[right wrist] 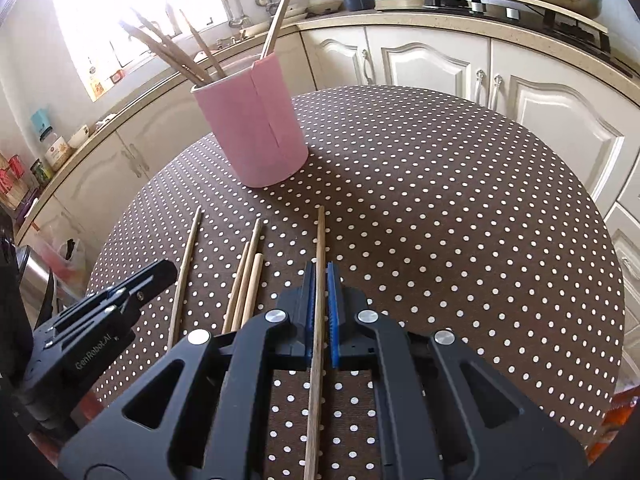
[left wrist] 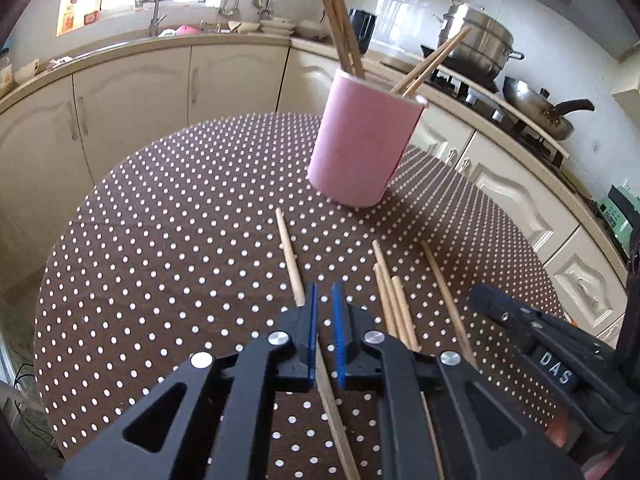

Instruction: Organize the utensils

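A pink cup [left wrist: 362, 142] [right wrist: 256, 128] stands on the round polka-dot table [left wrist: 180, 220] [right wrist: 440, 200] and holds several wooden chopsticks. Several more chopsticks lie flat in front of it. My left gripper [left wrist: 323, 292] is nearly closed around one chopstick [left wrist: 289, 254], which passes under or between its fingers with a small gap. My right gripper [right wrist: 320, 270] is nearly closed around another chopstick [right wrist: 320, 240] lying between its blue pads. A group of three chopsticks [left wrist: 390, 292] [right wrist: 248, 276] lies between the two grippers.
Cream kitchen cabinets [right wrist: 440, 64] curve around the table. A stove with a steel pot [left wrist: 474, 40] and a pan [left wrist: 540, 104] is at the right. A sink and tap [left wrist: 154, 4] are at the back.
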Available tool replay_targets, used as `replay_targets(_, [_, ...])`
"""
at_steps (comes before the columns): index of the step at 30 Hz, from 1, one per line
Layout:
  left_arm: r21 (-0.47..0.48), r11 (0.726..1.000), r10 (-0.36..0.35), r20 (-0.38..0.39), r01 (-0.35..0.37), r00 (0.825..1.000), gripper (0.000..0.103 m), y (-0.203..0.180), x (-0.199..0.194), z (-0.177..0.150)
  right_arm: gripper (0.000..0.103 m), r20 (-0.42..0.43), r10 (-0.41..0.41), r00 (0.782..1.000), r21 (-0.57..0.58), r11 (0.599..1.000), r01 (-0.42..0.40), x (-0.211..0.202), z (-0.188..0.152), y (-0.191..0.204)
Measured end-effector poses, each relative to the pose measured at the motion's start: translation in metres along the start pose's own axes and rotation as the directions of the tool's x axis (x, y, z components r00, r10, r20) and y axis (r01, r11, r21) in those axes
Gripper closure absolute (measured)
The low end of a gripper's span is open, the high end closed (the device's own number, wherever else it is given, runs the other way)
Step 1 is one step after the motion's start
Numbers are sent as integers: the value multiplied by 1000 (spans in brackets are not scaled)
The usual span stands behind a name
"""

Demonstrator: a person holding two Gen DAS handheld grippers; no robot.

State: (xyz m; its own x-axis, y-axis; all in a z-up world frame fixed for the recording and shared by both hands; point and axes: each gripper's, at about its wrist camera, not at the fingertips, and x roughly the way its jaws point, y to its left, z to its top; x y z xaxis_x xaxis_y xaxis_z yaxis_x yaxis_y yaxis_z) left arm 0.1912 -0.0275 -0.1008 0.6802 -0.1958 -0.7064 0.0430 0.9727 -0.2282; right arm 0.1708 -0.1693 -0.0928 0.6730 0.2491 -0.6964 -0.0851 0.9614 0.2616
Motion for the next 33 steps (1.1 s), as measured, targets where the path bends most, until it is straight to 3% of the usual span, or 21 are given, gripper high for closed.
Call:
replay_targets(2, [-12,999,34,-14,-35,999,91,6,1,-1,97,-8,0,1000,0,1000,0,2,-1,0])
replay_targets(5, [-35,998,53,2,-53,999,53,13,-3,-2,97,-18,3,1000,-3,1000,-3,5,-1,1])
replay_targets(6, [-40,998,48,7,-47,999,50,14,-5,-2,97,-20,4,1000,-2,1000,-4,6,-2,1])
replay_targets(13, [2,990,138,-46,-138,989,50,6,8,0,97,-35,10,999,3,1000,-10,11,-3,-2])
replay_targets(20, [99,962,261,-64,-254,963,50,-18,21,3,96,-47,2,999,-17,1000,-3,15,-5,2])
replay_targets(22, [83,964,258,-62,-252,964,54,-16,19,4,96,-35,-19,999,-30,999,18,13,-5,4])
replay_targets(24, [45,966,258,-55,-256,965,73,-11,19,6,96,-25,-25,999,-41,999,24,11,-5,5])
replay_targets(27, [-24,974,224,-50,-226,973,94,4,15,7,93,-44,-54,998,-53,997,52,15,-6,7])
replay_targets(29, [-58,981,182,-49,-185,982,95,13,13,8,81,-41,-75,996,-49,996,73,14,-6,7])
replay_targets(31, [-91,985,143,-45,-146,989,95,20,13,8,47,-20,-100,995,-40,994,99,11,-4,5])
replay_targets(33, [-113,987,106,-42,-110,993,96,27,13,8,47,6,-105,994,-48,993,105,7,-4,6])
